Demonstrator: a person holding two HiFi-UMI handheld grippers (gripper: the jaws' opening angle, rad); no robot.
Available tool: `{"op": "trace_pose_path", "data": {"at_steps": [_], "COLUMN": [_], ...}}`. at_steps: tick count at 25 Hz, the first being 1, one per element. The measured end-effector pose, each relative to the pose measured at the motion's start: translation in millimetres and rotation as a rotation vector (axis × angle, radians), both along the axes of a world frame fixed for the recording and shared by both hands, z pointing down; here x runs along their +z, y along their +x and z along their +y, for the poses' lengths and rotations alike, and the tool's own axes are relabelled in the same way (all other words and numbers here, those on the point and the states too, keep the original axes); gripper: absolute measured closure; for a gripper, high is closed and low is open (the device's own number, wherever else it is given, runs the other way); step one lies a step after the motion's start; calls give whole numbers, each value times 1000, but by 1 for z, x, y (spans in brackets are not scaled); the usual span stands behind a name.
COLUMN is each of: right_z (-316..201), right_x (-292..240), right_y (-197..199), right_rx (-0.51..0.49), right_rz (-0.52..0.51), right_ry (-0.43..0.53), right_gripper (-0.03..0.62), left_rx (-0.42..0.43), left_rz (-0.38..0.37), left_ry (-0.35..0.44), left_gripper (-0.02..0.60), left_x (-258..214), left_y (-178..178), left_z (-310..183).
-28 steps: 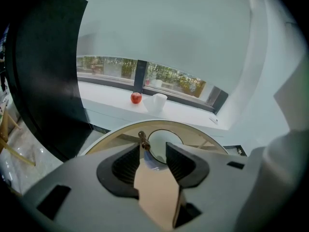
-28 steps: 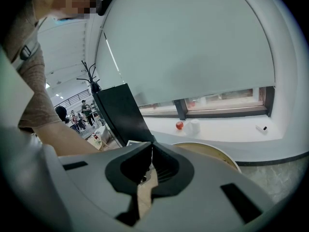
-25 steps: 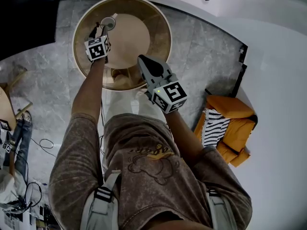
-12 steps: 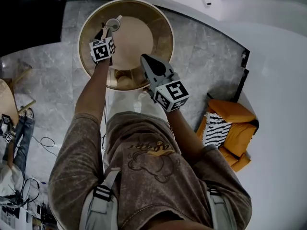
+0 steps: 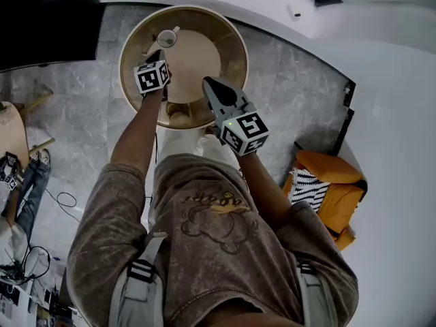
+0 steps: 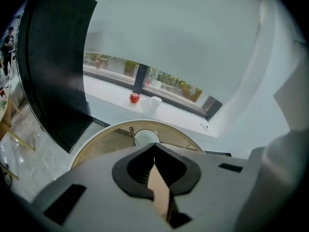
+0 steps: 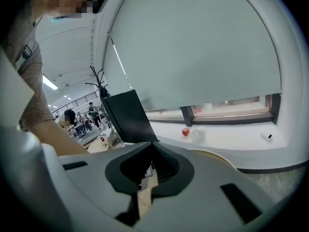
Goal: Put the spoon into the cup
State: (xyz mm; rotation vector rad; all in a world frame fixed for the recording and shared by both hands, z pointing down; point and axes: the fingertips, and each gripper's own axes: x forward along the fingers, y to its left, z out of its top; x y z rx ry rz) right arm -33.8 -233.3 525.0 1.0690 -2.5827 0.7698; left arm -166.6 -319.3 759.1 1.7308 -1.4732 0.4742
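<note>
Two hand-held grippers hover over the round wooden counter [image 5: 235, 53] in the head view. The spoon [image 5: 176, 28] stands in the white cup [image 5: 166, 38] at the counter's 11 o'clock, its bowl hidden and only the handle showing. Left gripper view: your left hand-held gripper [image 6: 154, 148] has just clenched its ridged jaws on nothing. Right gripper view: your right hand-held gripper [image 7: 152, 145] is clenched too, empty.

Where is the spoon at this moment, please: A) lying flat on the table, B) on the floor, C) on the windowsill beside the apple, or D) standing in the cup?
D: the spoon stands in the cup, with its handle sticking up past the rim.
</note>
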Motion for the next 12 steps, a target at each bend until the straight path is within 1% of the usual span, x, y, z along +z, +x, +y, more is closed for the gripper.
{"op": "trace_pose_path", "data": {"at_steps": [3,8,12], "right_z": [4,18,28], "right_x": [-4,-9,-16], "right_y": [3,10,15], "right_rx": [-14,-41,-60], "right_rz": [-2,-6,-19], "right_ry": [2,1,6], "right_gripper": [576,576,576], "left_rx": [-6,-42,-28], "left_rz": [13,40,43], "left_ry": [-15,-44,-45], "left_gripper": [563,563,563], "left_x": [-8,-27,-49], "left_y": [4,12,24], "left_z": [7,25,44]}}
